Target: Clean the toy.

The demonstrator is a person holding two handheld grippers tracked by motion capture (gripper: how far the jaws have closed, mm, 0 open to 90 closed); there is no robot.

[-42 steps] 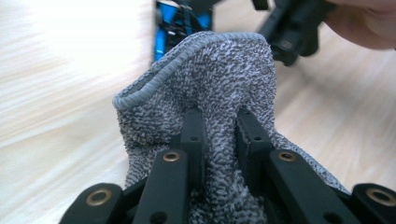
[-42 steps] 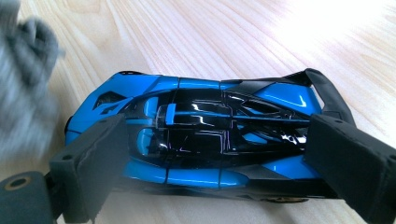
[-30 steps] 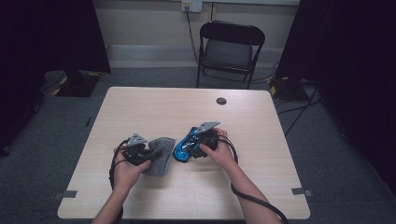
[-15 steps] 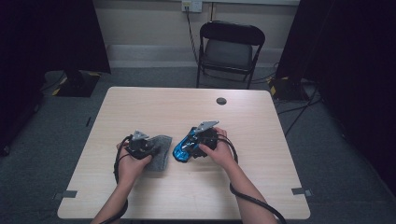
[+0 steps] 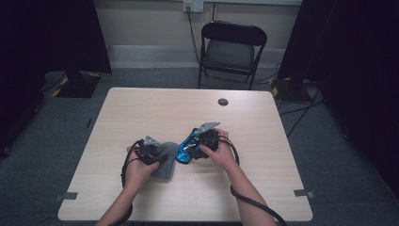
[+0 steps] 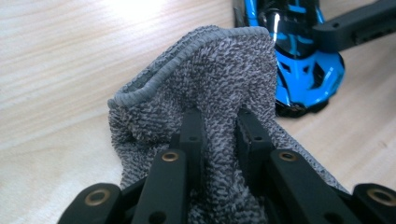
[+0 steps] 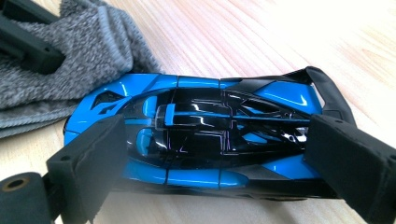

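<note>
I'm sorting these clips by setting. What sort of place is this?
Probably a plain recording room or lab, not a home: a bare wooden table on grey carpet, dark curtains at both sides, and one folding chair against the wall under a power outlet.
</note>
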